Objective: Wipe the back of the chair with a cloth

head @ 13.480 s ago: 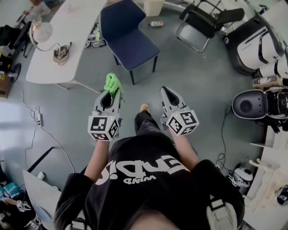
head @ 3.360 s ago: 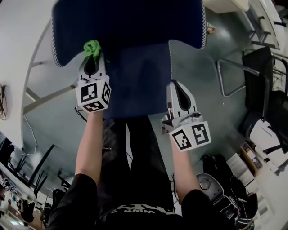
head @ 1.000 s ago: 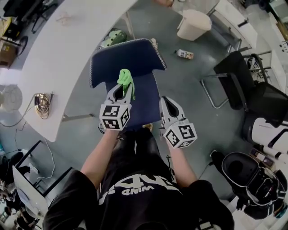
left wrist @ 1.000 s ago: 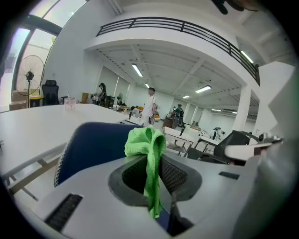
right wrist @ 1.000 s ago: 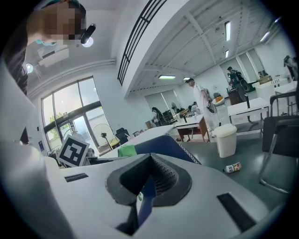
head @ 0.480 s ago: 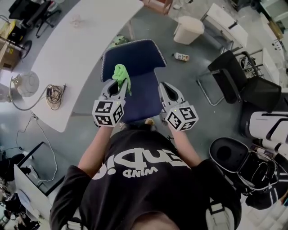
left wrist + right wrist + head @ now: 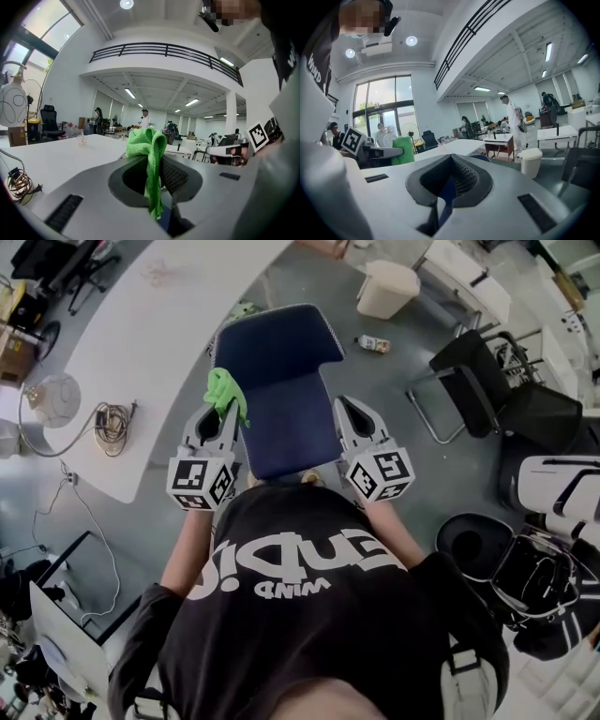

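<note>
Here the left claw (image 7: 223, 412) pinches the green cloth (image 7: 223, 390) by the left edge of the blue chair (image 7: 286, 418); the right claw (image 7: 349, 412) sits closed, empty. Rubbing the fabric back could drag the cloth loose.

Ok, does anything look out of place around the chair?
Only a bottle lying on its side on the floor beyond the chair, near the bin. The cloth sits pinched in the left gripper; nothing else stands out.
</note>
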Tool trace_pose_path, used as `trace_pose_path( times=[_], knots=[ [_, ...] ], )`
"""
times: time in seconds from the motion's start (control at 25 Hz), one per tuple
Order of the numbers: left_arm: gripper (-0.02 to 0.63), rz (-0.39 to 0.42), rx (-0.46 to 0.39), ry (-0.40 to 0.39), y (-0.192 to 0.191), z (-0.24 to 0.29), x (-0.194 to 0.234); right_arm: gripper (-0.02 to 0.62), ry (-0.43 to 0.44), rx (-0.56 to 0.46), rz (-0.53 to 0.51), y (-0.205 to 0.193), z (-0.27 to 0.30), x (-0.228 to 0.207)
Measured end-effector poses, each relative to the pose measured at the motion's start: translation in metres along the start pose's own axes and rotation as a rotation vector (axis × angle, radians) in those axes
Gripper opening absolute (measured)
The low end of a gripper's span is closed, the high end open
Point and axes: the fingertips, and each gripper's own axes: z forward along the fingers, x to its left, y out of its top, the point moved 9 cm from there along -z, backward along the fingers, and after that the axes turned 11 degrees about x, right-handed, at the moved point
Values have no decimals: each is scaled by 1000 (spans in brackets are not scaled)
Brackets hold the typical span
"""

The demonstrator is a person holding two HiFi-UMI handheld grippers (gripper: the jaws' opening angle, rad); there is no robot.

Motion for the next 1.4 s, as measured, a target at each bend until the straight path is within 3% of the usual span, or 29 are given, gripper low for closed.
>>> trace_pose_path(
  times=[0.4, 1.4],
  knots=[
    [57, -1, -13, -6, -39, 2, 0, -8, -52, -2, 31, -24, -3, -7],
    [57, -44, 14, 5, -34, 14, -13, -8, -25, -6, 26, -24, -7, -5]
  ],
)
